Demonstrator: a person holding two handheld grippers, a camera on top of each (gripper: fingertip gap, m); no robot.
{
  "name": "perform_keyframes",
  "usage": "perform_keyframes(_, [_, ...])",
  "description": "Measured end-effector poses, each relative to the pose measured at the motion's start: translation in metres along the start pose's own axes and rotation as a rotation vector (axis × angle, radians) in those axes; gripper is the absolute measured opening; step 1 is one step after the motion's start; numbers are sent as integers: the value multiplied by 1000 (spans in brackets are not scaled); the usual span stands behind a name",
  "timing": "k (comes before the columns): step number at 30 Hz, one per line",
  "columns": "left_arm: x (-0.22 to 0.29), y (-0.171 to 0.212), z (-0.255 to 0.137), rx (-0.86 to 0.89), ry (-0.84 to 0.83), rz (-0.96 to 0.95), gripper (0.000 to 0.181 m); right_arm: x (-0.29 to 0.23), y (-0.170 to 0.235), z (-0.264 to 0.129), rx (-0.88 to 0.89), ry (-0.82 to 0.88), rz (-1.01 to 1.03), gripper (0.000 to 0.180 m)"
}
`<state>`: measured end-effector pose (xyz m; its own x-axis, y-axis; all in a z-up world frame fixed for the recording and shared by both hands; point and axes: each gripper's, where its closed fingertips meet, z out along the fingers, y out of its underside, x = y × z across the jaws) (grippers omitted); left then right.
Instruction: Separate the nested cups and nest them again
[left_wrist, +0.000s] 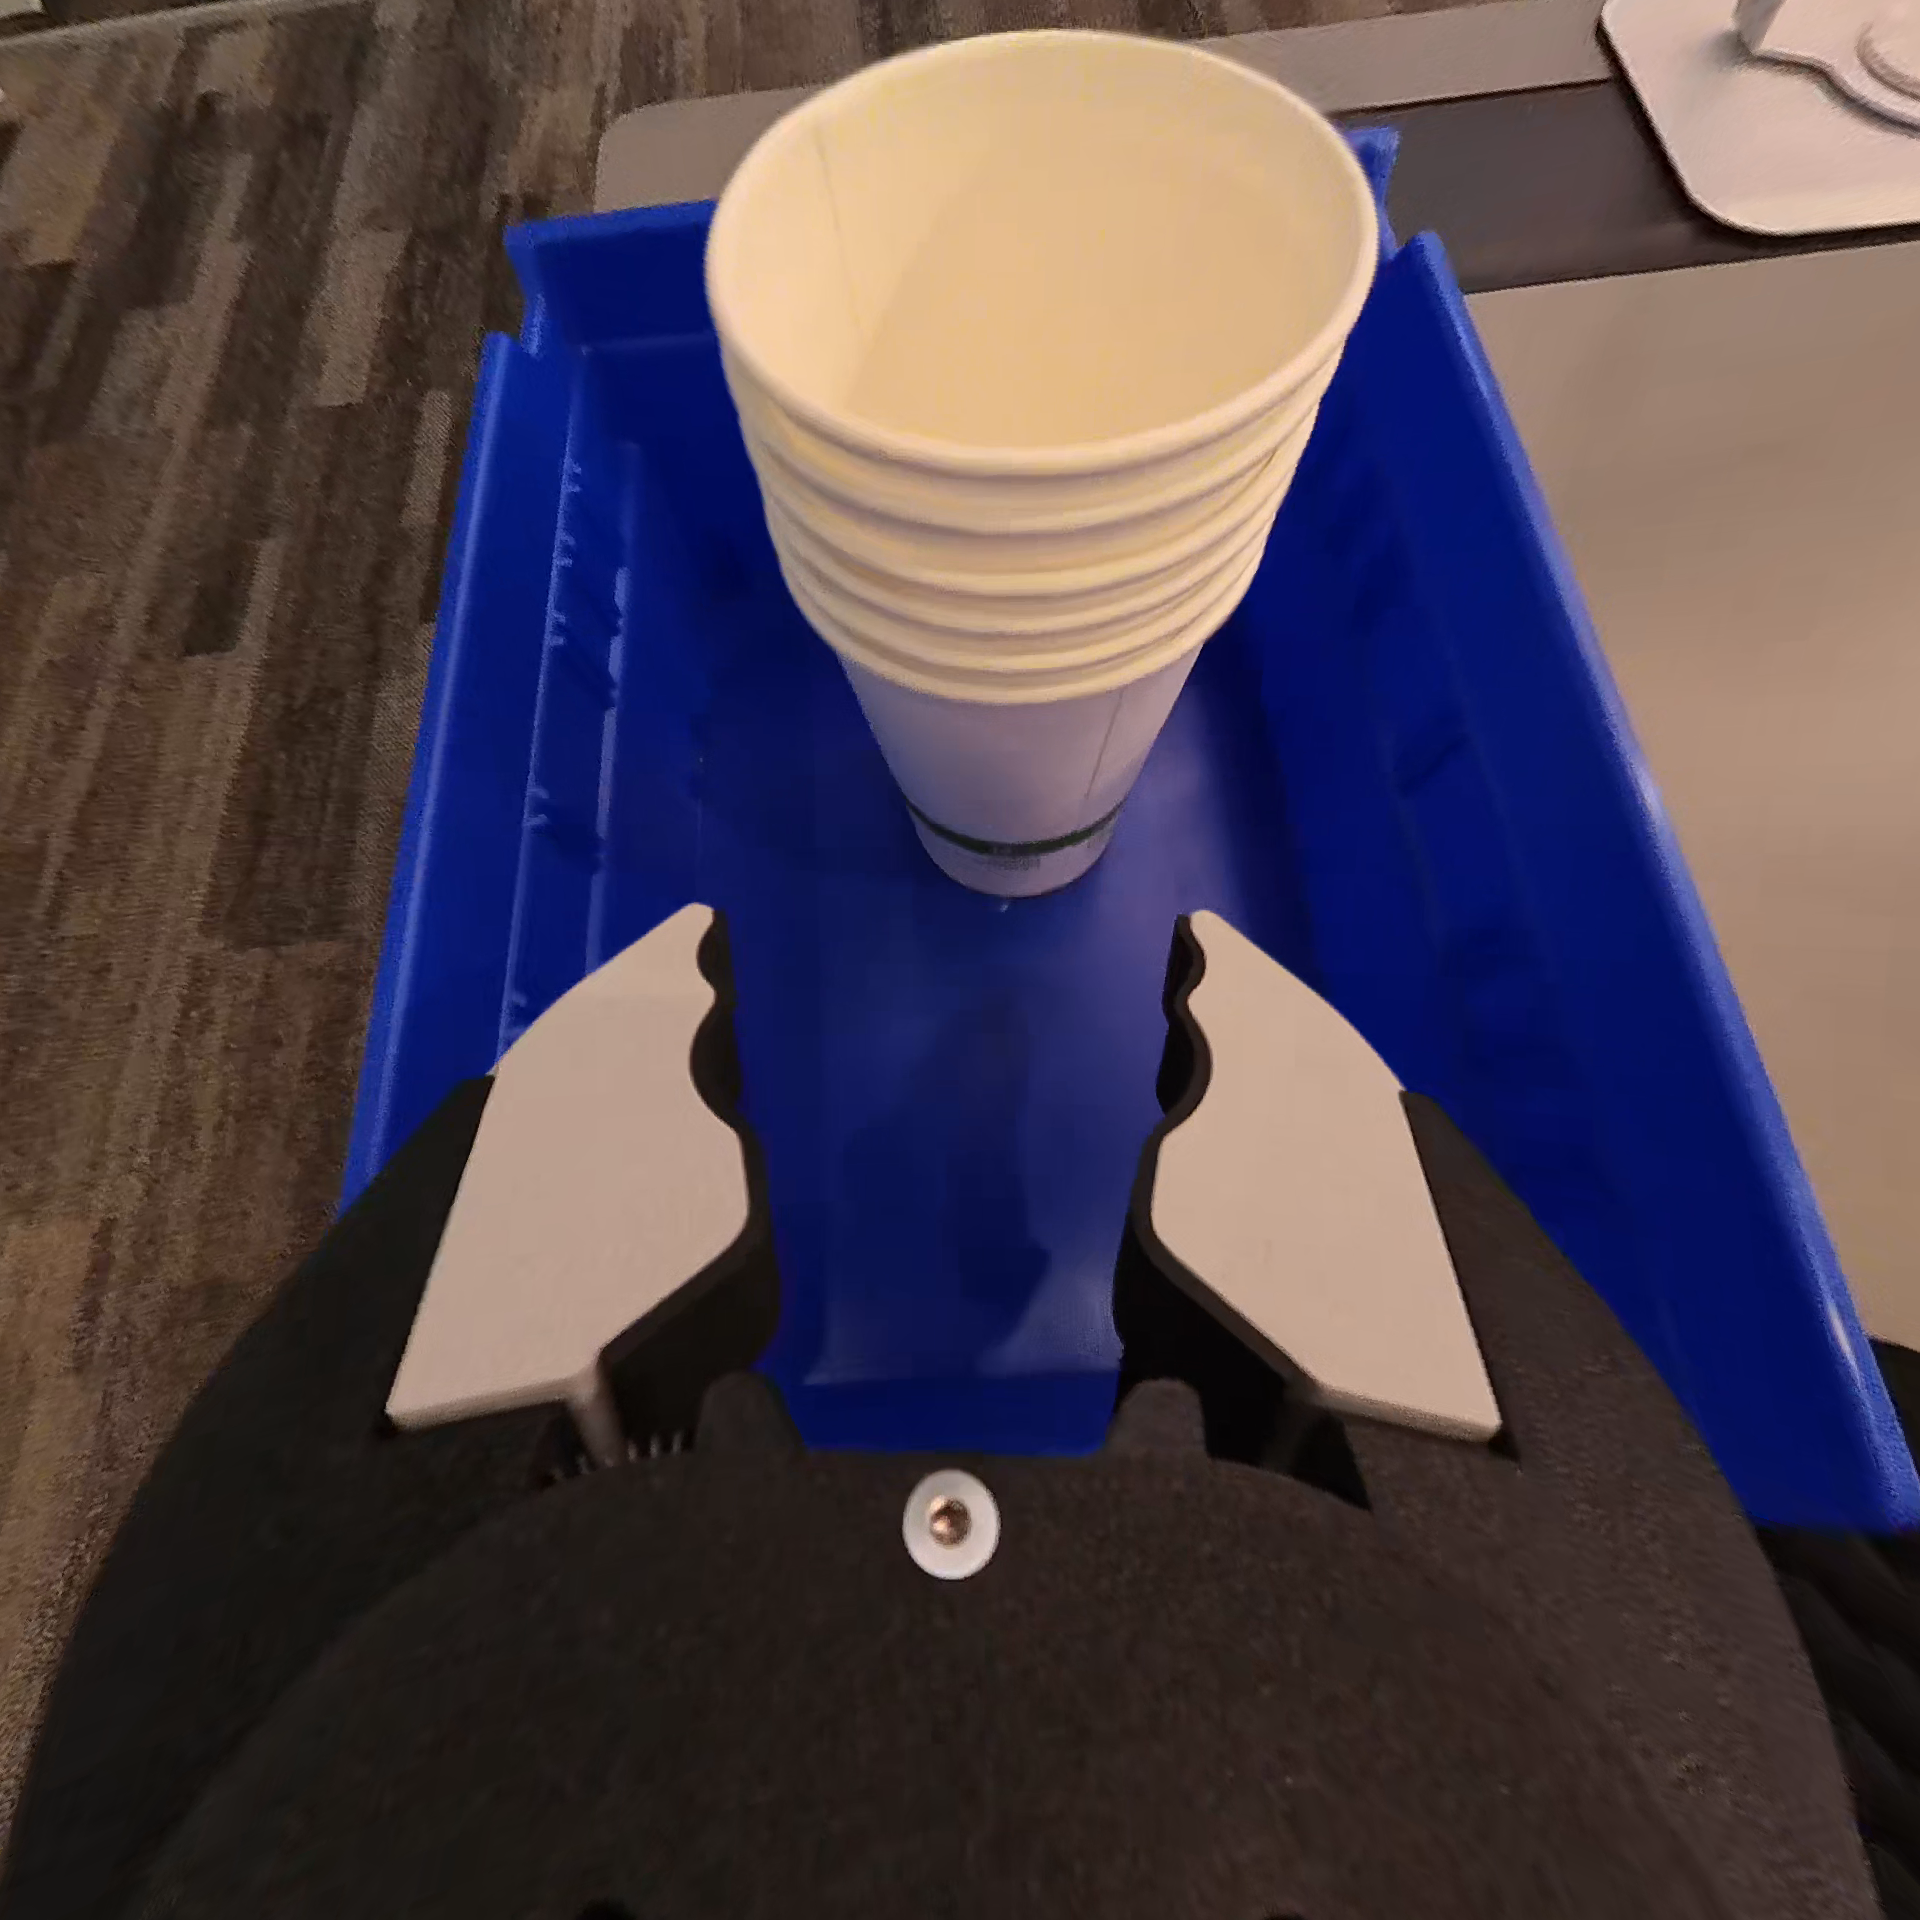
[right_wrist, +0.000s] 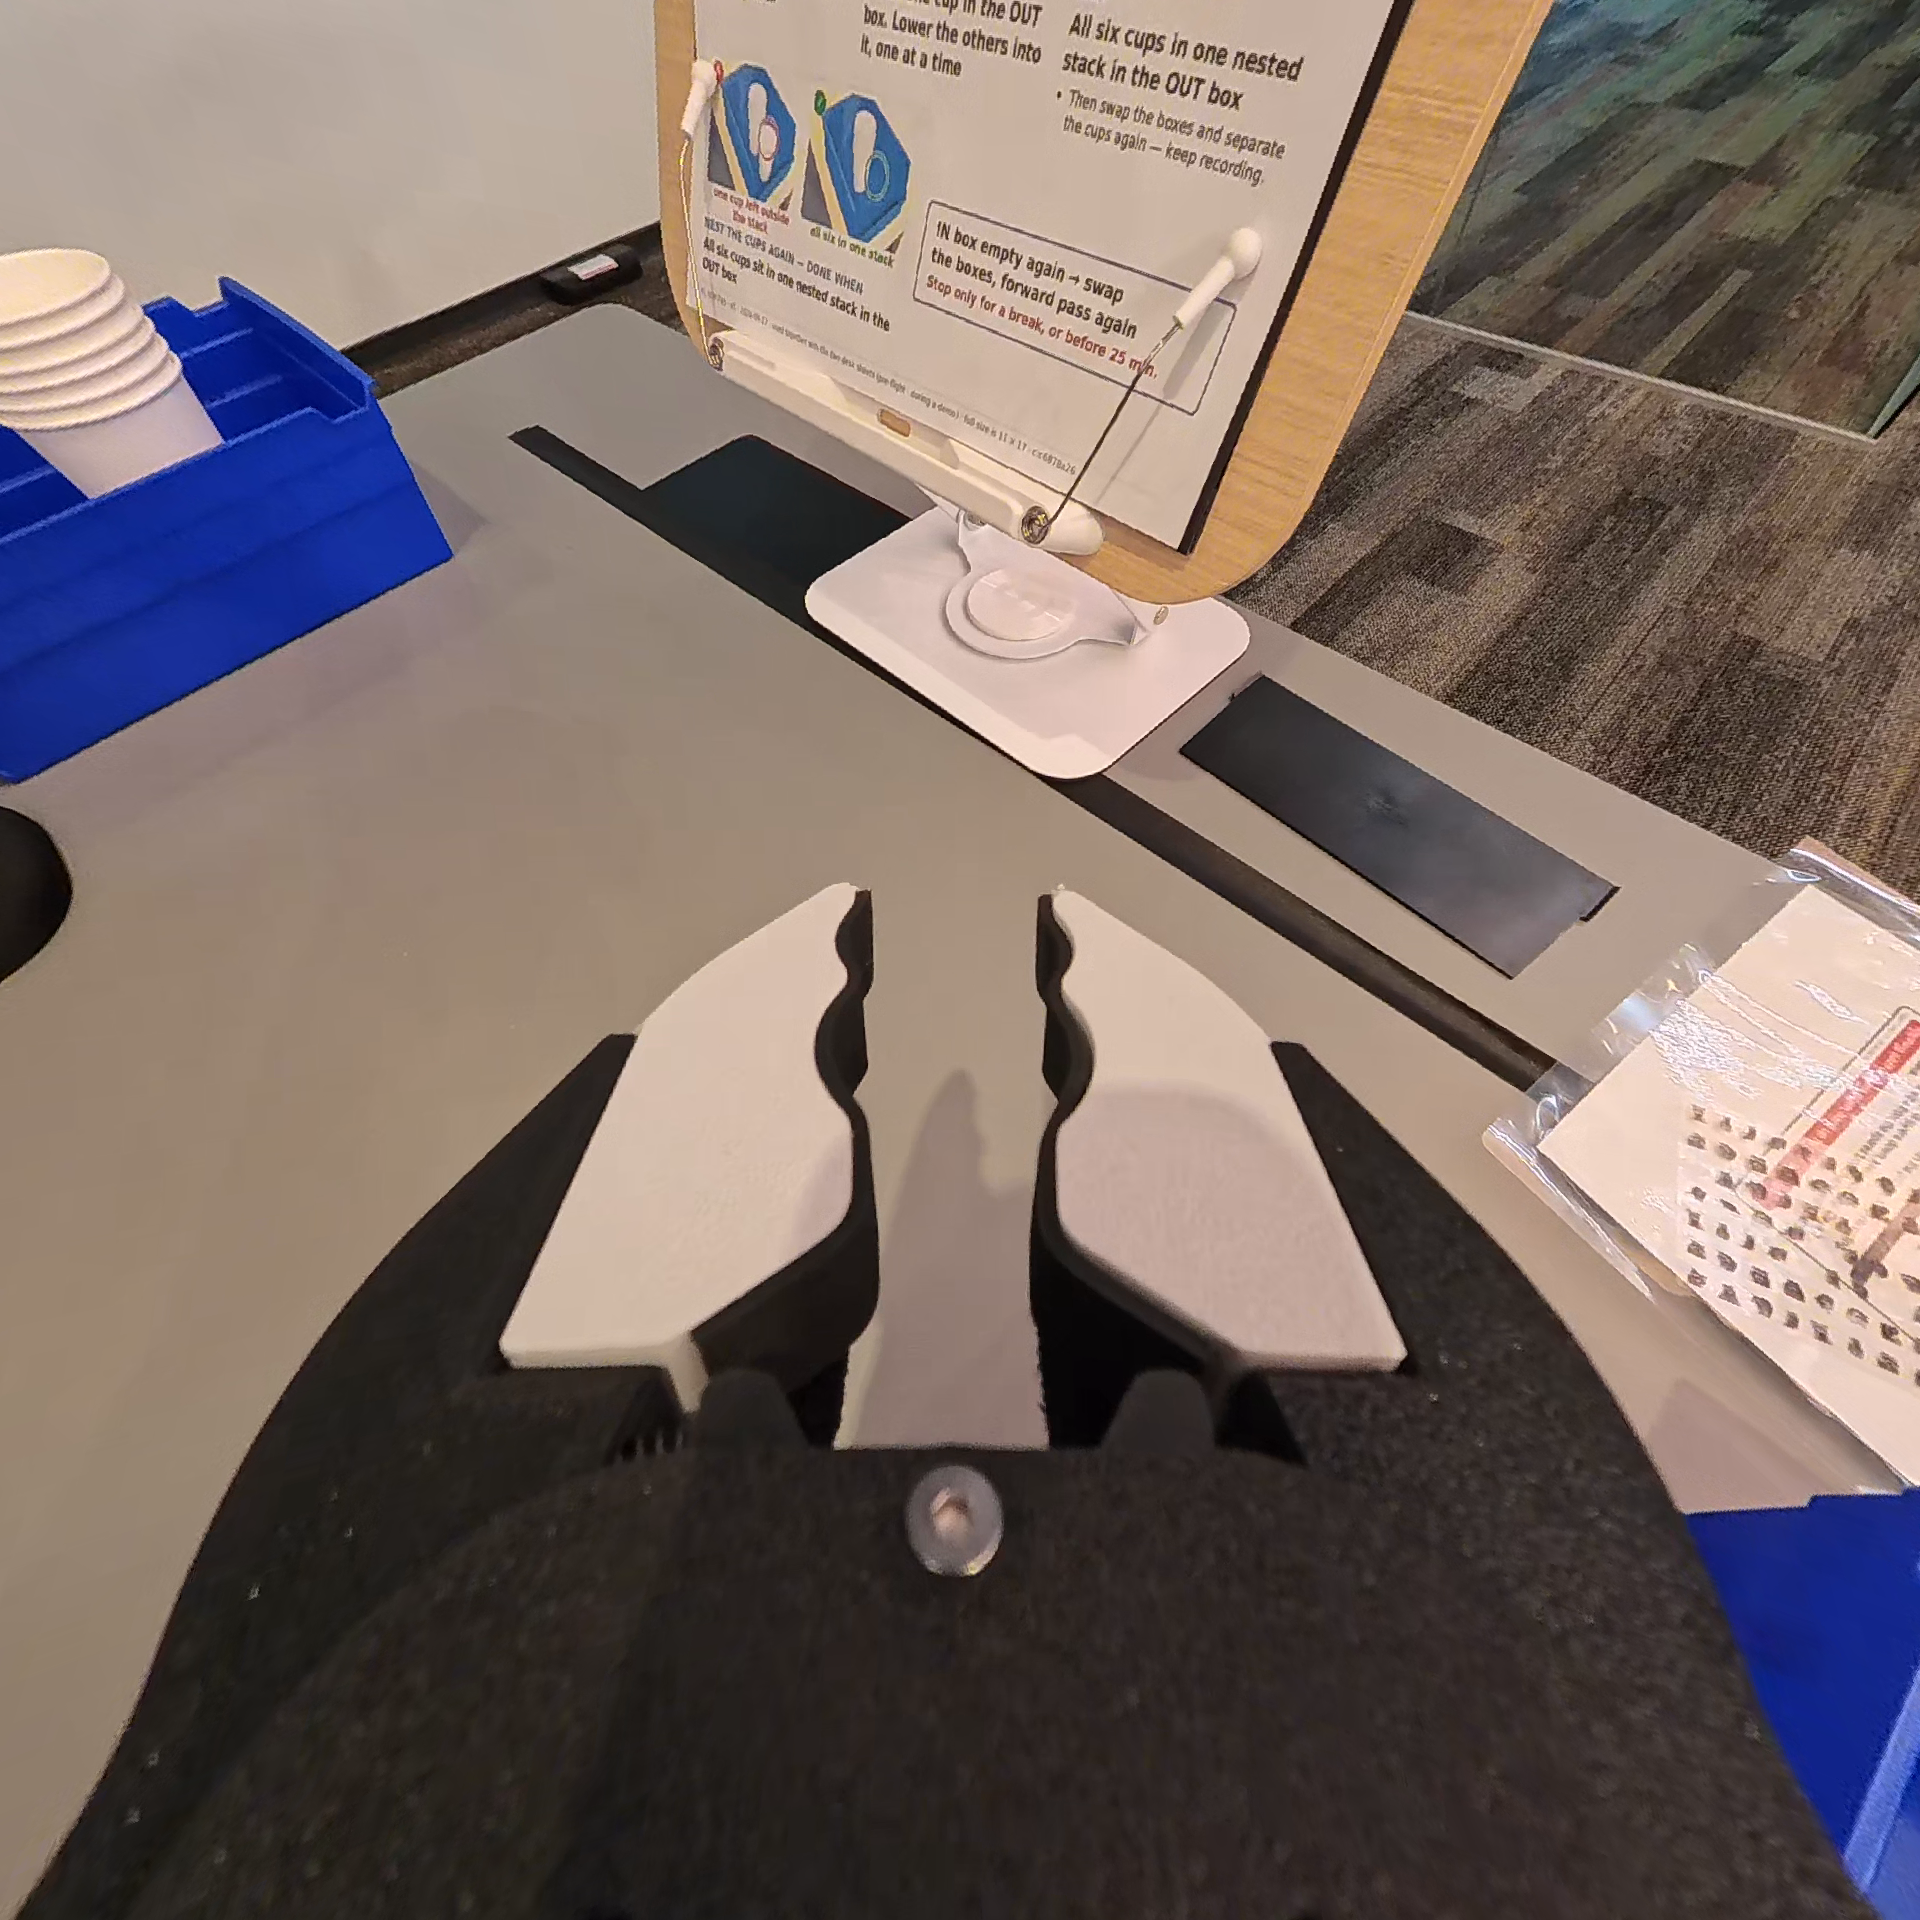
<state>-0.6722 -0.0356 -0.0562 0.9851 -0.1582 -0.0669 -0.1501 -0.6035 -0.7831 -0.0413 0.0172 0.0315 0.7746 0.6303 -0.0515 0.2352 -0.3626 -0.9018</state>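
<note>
While its jaws stand wide with nothing between them, the left gripper (left_wrist: 945, 925) hangs over the blue bin (left_wrist: 1475, 831), just short of the stack of nested paper cups (left_wrist: 1029, 499) standing upright inside; the right gripper (right_wrist: 954, 904), narrowly parted and holding nothing, hovers above the grey table (right_wrist: 520, 810), well apart from that bin

Left gripper (left_wrist: 945, 935) spread wide — right gripper (right_wrist: 954, 909) narrowly parted, both holding nothing, pointing forward and down.
</note>
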Motion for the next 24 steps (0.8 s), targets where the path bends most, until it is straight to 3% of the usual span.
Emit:
perform_keyframes(11, [5, -23, 58, 104, -32, -37, 106, 6, 0, -7, 19, 6, 17, 29])
perform_keyframes(24, [10, -39, 90, 227, -57, -50, 106, 14, 3, -11, 23, 16, 40, 29])
